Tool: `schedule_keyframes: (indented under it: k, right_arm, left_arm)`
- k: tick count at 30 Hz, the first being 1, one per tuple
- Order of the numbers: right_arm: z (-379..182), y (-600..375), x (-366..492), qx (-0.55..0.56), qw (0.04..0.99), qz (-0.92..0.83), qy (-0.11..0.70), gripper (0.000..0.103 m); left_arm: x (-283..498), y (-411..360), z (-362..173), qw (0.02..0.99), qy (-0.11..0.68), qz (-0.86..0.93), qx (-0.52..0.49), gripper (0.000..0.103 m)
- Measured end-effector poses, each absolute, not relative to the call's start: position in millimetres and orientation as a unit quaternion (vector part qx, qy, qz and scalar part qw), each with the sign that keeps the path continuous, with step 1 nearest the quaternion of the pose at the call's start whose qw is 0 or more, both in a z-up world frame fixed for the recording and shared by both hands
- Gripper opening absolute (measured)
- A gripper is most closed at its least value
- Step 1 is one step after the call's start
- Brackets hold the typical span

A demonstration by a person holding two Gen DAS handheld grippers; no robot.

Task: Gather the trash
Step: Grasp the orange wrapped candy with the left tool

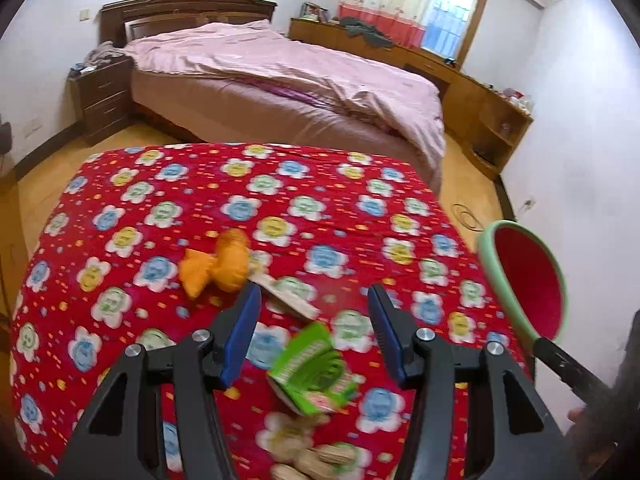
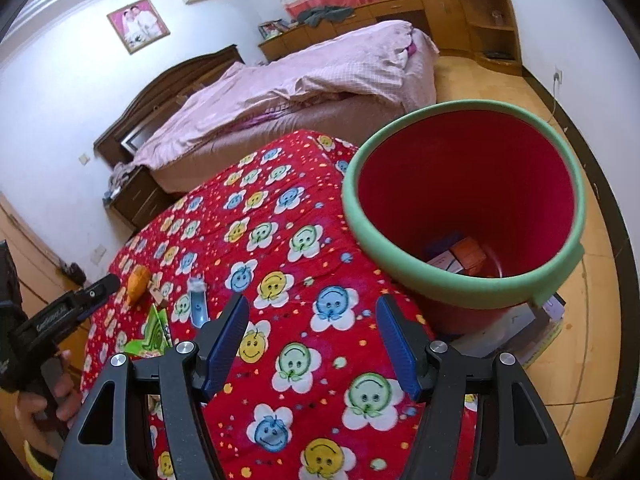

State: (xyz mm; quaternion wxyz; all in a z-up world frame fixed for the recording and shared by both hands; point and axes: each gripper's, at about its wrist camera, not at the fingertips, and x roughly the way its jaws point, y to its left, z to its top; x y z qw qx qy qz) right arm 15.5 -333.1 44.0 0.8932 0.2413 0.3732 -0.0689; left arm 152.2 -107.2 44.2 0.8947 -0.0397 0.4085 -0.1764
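the left gripper (image 1: 314, 336) is hanging released, jaws apart, over a green paper wrapper (image 1: 310, 368) lying near the front edge of the red flower-print quilt (image 1: 200, 208). an orange crumpled bag (image 1: 222, 266) is lying further in. the right gripper (image 2: 312, 340) is gaping empty beside the red bucket with a green rim (image 2: 460, 276) at the quilt's right edge.

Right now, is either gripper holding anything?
No. Left gripper stands open above the green wrapper; right gripper is open and empty.
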Motion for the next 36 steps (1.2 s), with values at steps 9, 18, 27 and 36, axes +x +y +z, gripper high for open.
schedule_keyframes:
  k: [9,18,27,36]
  right_arm:
    - [35.4,-326.4,28.3,0.241,0.887,-0.086,0.383,0.067]
    - [25.4,-322.5,39.5,0.248,0.883,-0.084,0.391,0.067]
    - [15.1,-317.2,45.2,0.252,0.875,-0.071,0.407,0.068]
    - [17.8,-307.6,40.9,0.249,0.874,-0.059,0.412,0.068]
  left_arm:
    - [189.1,-91.9,20.4,0.896,0.416,-0.154,-0.025,0.056]
    - [221.1,-88.8,-7.3,0.888,0.436,-0.147,-0.019,0.055]
    - [232.4,-75.3,-14.7,0.880,0.439,-0.167,-0.066,0.045]
    - [221.5,-71.7,-3.9,0.884,0.429,-0.173,-0.068,0.019]
